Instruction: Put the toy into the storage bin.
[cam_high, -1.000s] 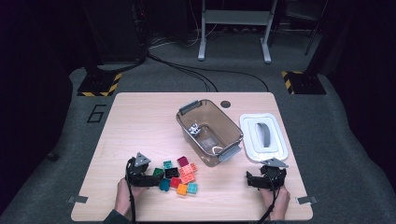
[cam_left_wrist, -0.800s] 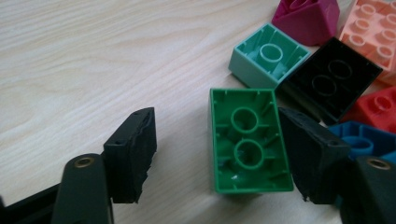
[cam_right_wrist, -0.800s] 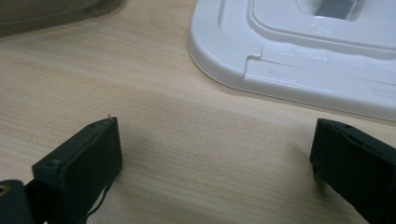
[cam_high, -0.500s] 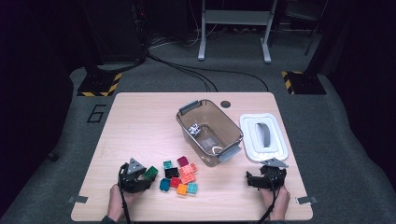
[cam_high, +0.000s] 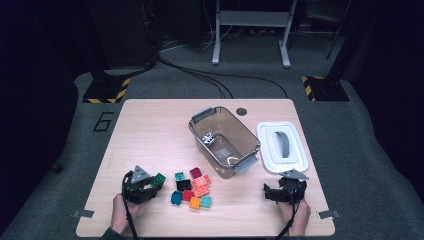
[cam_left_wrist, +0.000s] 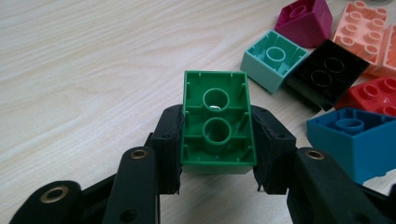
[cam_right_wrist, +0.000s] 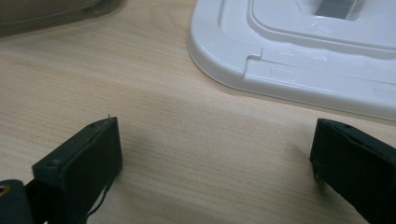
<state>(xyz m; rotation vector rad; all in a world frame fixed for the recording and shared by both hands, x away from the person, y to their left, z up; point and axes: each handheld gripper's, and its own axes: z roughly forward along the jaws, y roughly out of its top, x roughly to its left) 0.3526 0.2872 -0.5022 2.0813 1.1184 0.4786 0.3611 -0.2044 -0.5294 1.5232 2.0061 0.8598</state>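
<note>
My left gripper (cam_high: 154, 185) is at the table's front left, shut on a green two-stud brick (cam_high: 158, 179). In the left gripper view the brick (cam_left_wrist: 215, 126) lies underside up, and my left gripper (cam_left_wrist: 217, 140) pinches its long sides; the jaws have just been closing on it. A pile of coloured bricks (cam_high: 192, 188) lies just right of it. My right gripper (cam_high: 270, 193) rests at the front right, open. In the right gripper view its jaws (cam_right_wrist: 217, 154) stand wide apart over bare wood, just short of the white lid (cam_right_wrist: 299, 60).
A clear brown bin (cam_high: 250, 143) with grey handles stands mid-table with small items inside. Its white lid (cam_high: 267, 150) lies flat to the right. In the left gripper view, teal, black, magenta, pink, red and blue bricks (cam_left_wrist: 327, 74) crowd the right side. The table edge (cam_high: 200, 232) is near both hands.
The left gripper's jaws have shut on the green brick at the pile's left edge and drawn it slightly left. The right gripper has not moved.
</note>
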